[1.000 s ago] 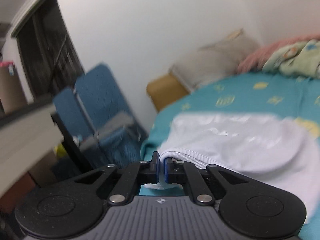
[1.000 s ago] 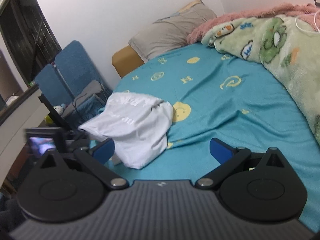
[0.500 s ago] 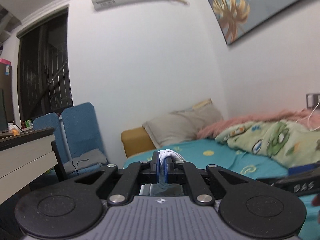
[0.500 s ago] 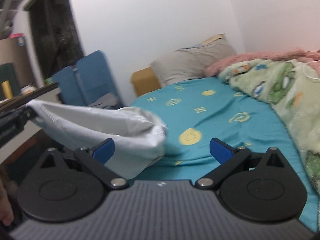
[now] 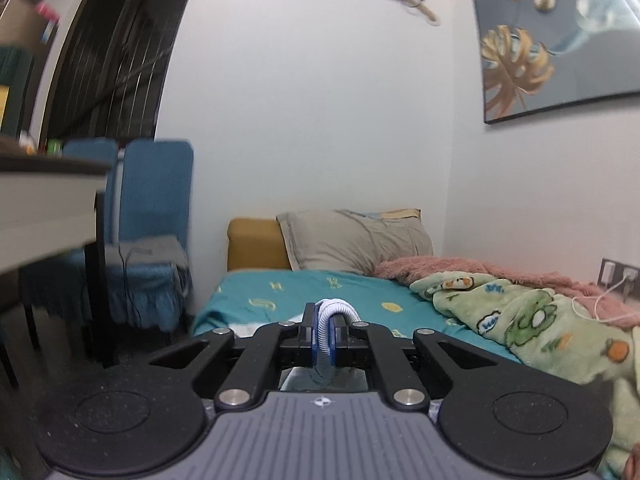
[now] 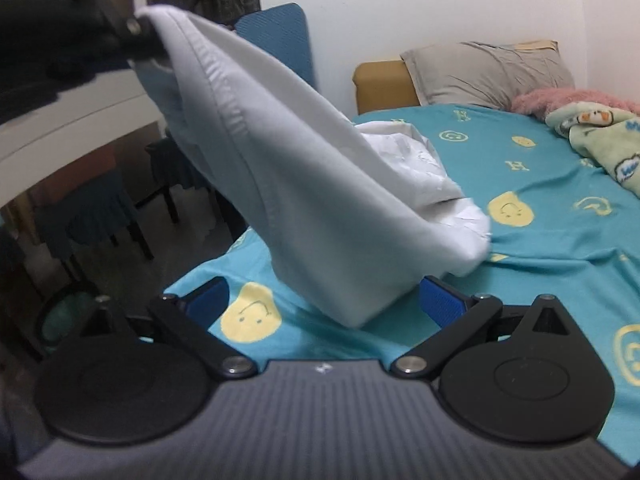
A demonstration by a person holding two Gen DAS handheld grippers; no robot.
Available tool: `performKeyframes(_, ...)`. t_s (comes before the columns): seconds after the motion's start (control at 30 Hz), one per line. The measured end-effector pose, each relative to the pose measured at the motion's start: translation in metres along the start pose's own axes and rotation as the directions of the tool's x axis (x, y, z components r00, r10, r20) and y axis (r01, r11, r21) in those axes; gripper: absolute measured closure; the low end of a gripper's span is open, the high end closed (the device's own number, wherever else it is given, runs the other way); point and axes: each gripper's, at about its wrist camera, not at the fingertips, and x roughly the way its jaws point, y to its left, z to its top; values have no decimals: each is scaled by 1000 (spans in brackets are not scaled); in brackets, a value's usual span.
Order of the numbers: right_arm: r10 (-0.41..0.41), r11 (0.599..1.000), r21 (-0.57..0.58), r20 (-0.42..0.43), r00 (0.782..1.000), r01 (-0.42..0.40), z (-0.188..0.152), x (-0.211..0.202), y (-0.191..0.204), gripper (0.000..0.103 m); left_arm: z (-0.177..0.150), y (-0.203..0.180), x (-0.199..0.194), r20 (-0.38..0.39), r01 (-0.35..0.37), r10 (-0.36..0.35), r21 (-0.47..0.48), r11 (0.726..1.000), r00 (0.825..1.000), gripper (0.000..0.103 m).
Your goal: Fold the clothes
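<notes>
The left gripper point(image 5: 325, 334) was clamped on a hem of the white garment point(image 6: 304, 184), a ribbed edge looping over its closed pads. In the right wrist view the left gripper point(image 6: 140, 38) showed at the upper left, holding that corner high, so the cloth ran down in a taut slope to a bunched heap on the near left part of the bed point(image 6: 560, 232). The right gripper point(image 6: 324, 296) stood wide, empty, its blue pads on either side of the garment's lowest fold, not pressing it.

The step looked like lifting the garment to spread it before any fold. Next, the right gripper would likely need to close on a second corner or hem low on the cloth, so both hands could stretch it flat.

A second earlier the garment lay slumped on the bed with the left gripper low at its edge, and the right gripper farther back. Since then the left had risen and levelled toward the pillow point(image 5: 352, 240), and the right had come in close beneath the cloth.
</notes>
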Motion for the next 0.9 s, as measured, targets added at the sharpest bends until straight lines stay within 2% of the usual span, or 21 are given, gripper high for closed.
performKeyframes(0.13, -93, 993, -71, -4, 996, 93, -8, 29, 6, 0, -7, 8, 15, -14, -13, 13, -10, 1000, 1000, 97)
performKeyframes(0.23, -202, 977, -68, -5, 979, 201, -9, 32, -10, 0, -9, 13, 25, -18, -16, 15, -30, 999, 1000, 97)
performKeyframes(0.3, -294, 956, -9, -14, 956, 294, -3, 27, -29, 0, -9, 13, 28, -19, -18, 17, -38, 999, 1000, 97)
performKeyframes(0.4, -424, 899, 120, 5, 905, 421, 8, 4, -60, 0, -10, 9, 31, -28, -28, 28, -24, 999, 999, 97)
performKeyframes(0.47, -477, 860, 210, 7, 879, 465, 16, -16, -81, 0, -12, 6, 30, -36, -27, 27, -12, 1000, 999, 97)
performKeyframes(0.6, -538, 787, 358, -2, 843, 503, 20, -53, -114, 0, -14, -7, 31, -63, -22, 25, 34, 999, 998, 97)
performKeyframes(0.67, -525, 782, 386, -13, 851, 489, 20, -58, -121, 0, -16, -13, 31, -73, -26, 31, 62, 998, 997, 97)
performKeyframes(0.7, -502, 794, 391, -11, 865, 466, 17, -61, -120, 0, -17, -16, 31, -75, -29, 34, 72, 997, 997, 97)
performKeyframes(0.8, -392, 861, 360, 17, 920, 360, 10, -63, -101, 0, -19, -20, 30, -83, -28, 35, 76, 997, 996, 97)
performKeyframes(0.9, -236, 921, 328, 42, 971, 209, 5, -58, -76, 0, -19, -16, 30, -90, -23, 28, 51, 998, 996, 97)
